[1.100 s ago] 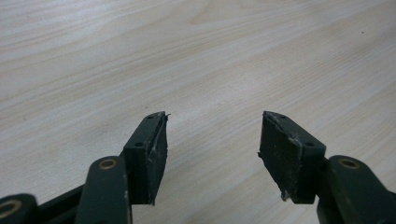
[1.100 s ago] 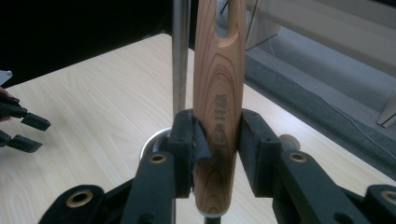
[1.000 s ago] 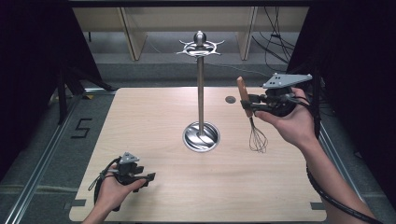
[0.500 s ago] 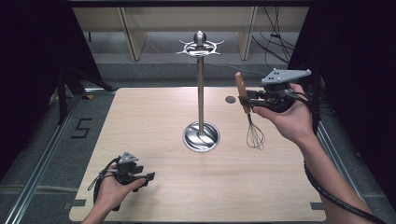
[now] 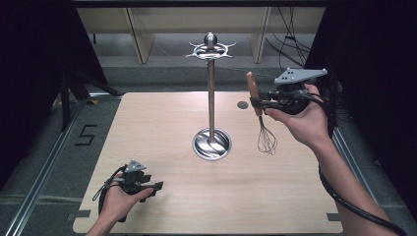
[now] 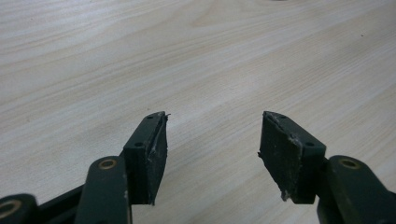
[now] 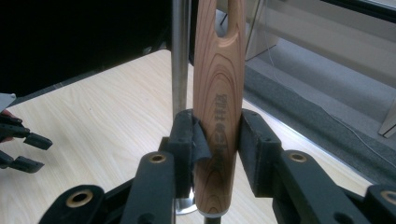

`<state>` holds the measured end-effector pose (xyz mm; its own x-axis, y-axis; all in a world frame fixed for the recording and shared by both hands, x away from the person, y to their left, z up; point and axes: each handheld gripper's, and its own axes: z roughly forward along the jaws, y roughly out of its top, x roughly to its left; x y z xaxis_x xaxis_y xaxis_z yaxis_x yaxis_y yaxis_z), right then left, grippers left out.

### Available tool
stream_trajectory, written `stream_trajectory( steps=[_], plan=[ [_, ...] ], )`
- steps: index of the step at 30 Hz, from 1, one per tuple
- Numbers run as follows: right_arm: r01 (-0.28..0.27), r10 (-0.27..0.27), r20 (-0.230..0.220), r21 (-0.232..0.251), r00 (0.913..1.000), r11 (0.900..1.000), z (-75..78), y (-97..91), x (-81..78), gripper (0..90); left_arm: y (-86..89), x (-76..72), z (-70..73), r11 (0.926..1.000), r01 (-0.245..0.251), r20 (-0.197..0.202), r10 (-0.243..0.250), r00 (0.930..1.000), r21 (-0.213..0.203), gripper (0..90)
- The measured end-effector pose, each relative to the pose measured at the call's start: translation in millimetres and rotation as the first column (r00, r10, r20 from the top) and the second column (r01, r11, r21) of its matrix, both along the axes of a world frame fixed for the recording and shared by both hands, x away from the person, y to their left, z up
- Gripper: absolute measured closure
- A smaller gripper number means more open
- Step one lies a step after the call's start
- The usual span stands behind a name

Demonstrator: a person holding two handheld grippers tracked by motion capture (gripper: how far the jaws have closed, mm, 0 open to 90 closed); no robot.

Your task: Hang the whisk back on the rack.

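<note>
A whisk (image 5: 255,93) with a wooden handle (image 7: 219,107) and black wire loops (image 5: 266,140) hangs upright above the table, to the right of a tall metal stand (image 5: 211,93). My right gripper (image 5: 256,102) is shut on the handle, whose hanging slot shows near the top in the right gripper view. The stand has a round steel base (image 5: 211,144) and hooked arms (image 5: 210,49) at its top. My left gripper (image 5: 156,187) rests low at the front left of the table, open, with nothing between its pads (image 6: 152,154).
The light wooden table (image 5: 162,118) has a small dark round hole (image 5: 242,104) near its far right. Shelving and cables lie beyond the far edge. A cable (image 5: 354,206) trails from the right forearm.
The right gripper has lifted the whisk slightly and carried it a little towards the far side. The left gripper has not moved.
</note>
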<state>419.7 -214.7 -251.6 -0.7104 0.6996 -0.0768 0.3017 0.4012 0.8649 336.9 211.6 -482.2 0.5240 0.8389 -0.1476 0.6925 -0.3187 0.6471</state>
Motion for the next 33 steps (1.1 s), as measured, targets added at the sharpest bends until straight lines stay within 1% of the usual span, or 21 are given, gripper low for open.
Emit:
stream_trajectory(
  steps=[1,2,4,7,9,10,11,12,14,15,16,18,19,20,23,24,25,26,30,31,33],
  plan=[
    [0.013,-0.014,0.003,0.020,0.9999,0.9997,-0.5,1.9,-0.3,68.8,-0.1,0.0,-0.1,1.0000,0.000,0.000,0.000,1.0000,0.000,40.6],
    [0.004,-0.004,-0.012,0.008,0.9999,1.0000,1.0,1.1,-0.3,68.8,-0.2,-0.1,-0.2,1.0000,0.000,-0.001,0.000,1.0000,0.000,40.6],
    [-0.002,0.002,0.003,0.003,1.0000,1.0000,2.1,1.1,1.1,68.8,-0.3,-0.1,-0.4,1.0000,0.000,0.004,0.000,1.0000,-0.006,40.6],
    [0.005,-0.005,0.013,0.015,0.9999,0.9999,2.1,2.8,1.6,68.8,-0.5,-0.2,-0.3,1.0000,-0.001,0.003,0.001,1.0000,-0.007,40.6],
    [-0.001,0.001,0.000,0.004,1.0000,1.0000,3.9,1.9,1.7,68.8,-0.5,-0.3,-0.2,1.0000,-0.002,0.004,0.002,1.0000,-0.007,40.6],
    [0.004,-0.003,-0.010,0.010,0.9999,0.9999,4.3,2.5,1.3,68.8,-0.5,-0.3,-0.1,1.0000,-0.002,0.004,0.002,1.0000,-0.007,40.6],
    [-0.004,0.004,0.006,0.007,1.0000,1.0000,4.4,2.2,2.6,68.8,-0.4,-0.3,-0.1,1.0000,-0.002,0.004,0.002,1.0000,-0.007,40.6],
    [-0.003,0.003,-0.003,0.011,1.0000,0.9999,4.9,2.5,2.4,68.8,-0.4,-0.2,-0.1,1.0000,-0.001,0.004,0.002,1.0000,-0.006,40.6],
    [0.009,-0.009,0.006,0.028,0.9999,0.9996,4.8,4.0,2.4,68.8,-0.1,-0.1,0.0,1.0000,0.000,0.003,0.000,1.0000,-0.004,40.6],
    [0.001,-0.001,-0.002,0.010,1.0000,1.0000,6.6,2.8,2.3,68.8,-0.3,-0.2,0.0,1.0000,-0.001,0.003,0.001,1.0000,-0.006,40.6],
    [-0.001,0.001,0.008,0.009,1.0000,1.0000,7.2,3.0,3.3,68.8,-0.2,-0.1,0.1,1.0000,0.000,0.003,0.000,1.0000,-0.006,40.6],
    [0.008,-0.008,0.002,0.018,1.0000,0.9998,7.6,4.5,2.5,68.8,-0.1,0.0,0.3,1.0000,0.001,0.000,-0.001,1.0000,-0.004,40.6],
    [0.011,-0.012,0.019,0.026,0.9997,0.9996,7.6,5.4,3.4,68.8,-0.2,0.0,0.0,1.0000,-0.001,0.005,0.001,1.0000,-0.004,40.6],
    [0.000,0.000,0.008,0.008,1.0000,1.0000,9.7,4.1,3.7,68.8,0.3,0.1,0.5,1.0000,0.003,-0.001,-0.003,1.0000,0.001,40.6],
    [-0.001,0.001,0.010,0.012,0.9999,0.9999,10.9,5.9,4.8,68.8,0.5,0.1,0.4,1.0000,0.003,0.005,-0.003,1.0000,0.001,40.6],
    [0.005,-0.005,0.001,0.023,1.0000,0.9997,10.7,7.2,4.2,68.8,0.5,0.1,0.5,1.0000,0.001,0.005,-0.002,1.0000,0.001,40.6],
    [0.004,-0.005,0.018,0.028,0.9998,0.9996,10.8,7.9,5.5,68.8,0.5,0.1,0.5,1.0000,0.003,0.005,-0.003,1.0000,0.001,40.6],
    [-0.002,0.002,0.013,0.014,0.9999,0.9999,12.1,7.1,5.7,68.8,0.4,0.1,0.4,1.0000,0.003,0.005,-0.003,1.0000,0.000,40.6],
    [0.009,-0.010,0.012,0.032,0.9999,0.9994,13.5,9.9,5.9,68.8,0.2,0.0,0.7,1.0000,0.002,0.003,-0.002,1.0000,-0.001,40.6],
    [-0.002,0.002,0.016,0.021,0.9999,0.9998,15.0,9.1,7.2,68.8,0.3,0.0,0.8,1.0000,0.002,0.003,-0.002,1.0000,-0.001,40.6],
    [0.000,0.000,0.015,0.024,0.9999,0.9997,16.1,9.7,7.4,68.8,0.4,0.0,1.0,1.0000,0.000,0.003,0.000,1.0000,0.001,40.6]
  ],
)
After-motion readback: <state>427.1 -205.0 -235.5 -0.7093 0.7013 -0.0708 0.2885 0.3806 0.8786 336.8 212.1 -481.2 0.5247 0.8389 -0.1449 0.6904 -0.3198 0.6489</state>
